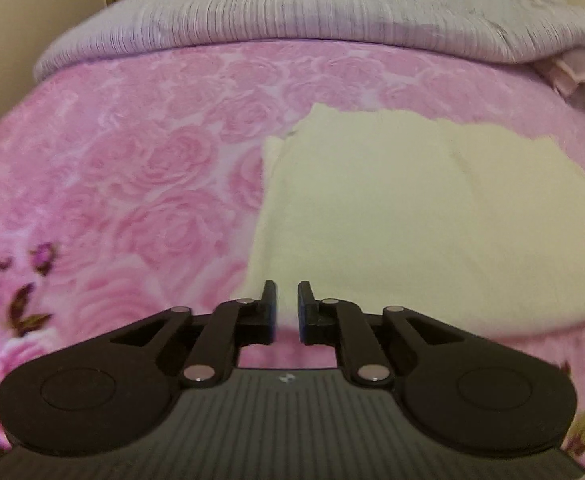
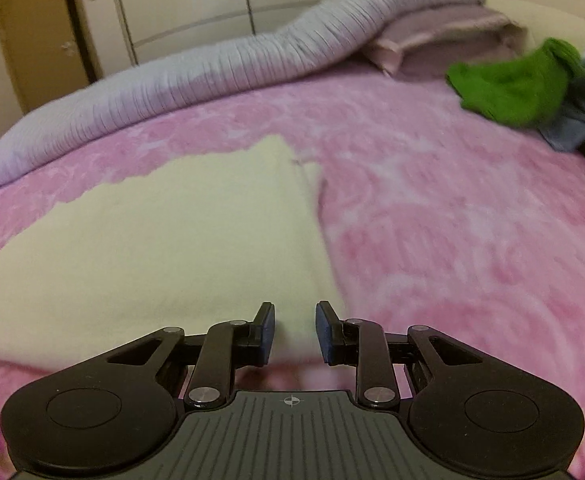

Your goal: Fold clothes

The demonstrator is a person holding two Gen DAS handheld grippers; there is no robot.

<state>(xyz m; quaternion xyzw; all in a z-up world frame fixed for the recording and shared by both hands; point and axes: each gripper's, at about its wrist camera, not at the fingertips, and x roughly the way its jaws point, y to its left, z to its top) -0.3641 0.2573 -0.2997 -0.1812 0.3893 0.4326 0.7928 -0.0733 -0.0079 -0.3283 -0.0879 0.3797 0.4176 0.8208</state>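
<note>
A cream-yellow garment (image 1: 412,208) lies folded flat on the pink rose-patterned blanket (image 1: 140,168). It also shows in the right wrist view (image 2: 172,240). My left gripper (image 1: 287,308) hovers over the garment's near left corner, jaws slightly apart with cloth showing between them. My right gripper (image 2: 294,332) hovers over the garment's near right corner, jaws open and empty.
A rolled grey-lilac ribbed quilt (image 1: 292,12) runs along the far side of the bed, also in the right wrist view (image 2: 212,64). A green garment (image 2: 512,84) and bluish-grey clothes (image 2: 576,128) are piled at the far right. Cream wardrobe doors (image 2: 180,4) stand behind.
</note>
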